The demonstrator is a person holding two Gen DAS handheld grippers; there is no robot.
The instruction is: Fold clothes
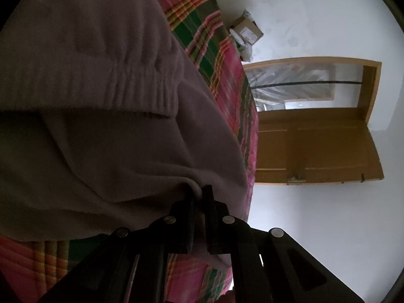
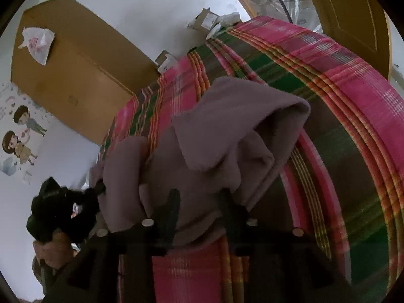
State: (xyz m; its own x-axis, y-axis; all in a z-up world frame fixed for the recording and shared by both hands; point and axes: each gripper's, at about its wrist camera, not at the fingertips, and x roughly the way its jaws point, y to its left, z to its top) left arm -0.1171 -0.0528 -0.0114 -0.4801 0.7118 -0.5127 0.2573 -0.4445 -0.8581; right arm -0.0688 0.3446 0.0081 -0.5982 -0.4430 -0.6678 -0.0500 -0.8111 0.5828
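Observation:
A mauve fleece garment (image 1: 113,139) with a ribbed elastic band lies on a pink and green plaid bedspread (image 1: 207,50). My left gripper (image 1: 198,197) is shut on a fold at the garment's edge. In the right wrist view the garment (image 2: 227,126) is bunched and lifted in a heap. My right gripper (image 2: 200,199) stands open, its two fingers wide apart with fleece lying between them. The left gripper (image 2: 97,189) shows at the left of that view, held by a hand (image 2: 50,250) and pinching the garment's other side.
The plaid bedspread (image 2: 341,126) covers the bed all around the garment. An open wooden door (image 1: 315,146) stands beyond the bed. A brown wardrobe (image 2: 75,75) and cardboard boxes (image 2: 205,20) sit against the white wall at the bed's far side.

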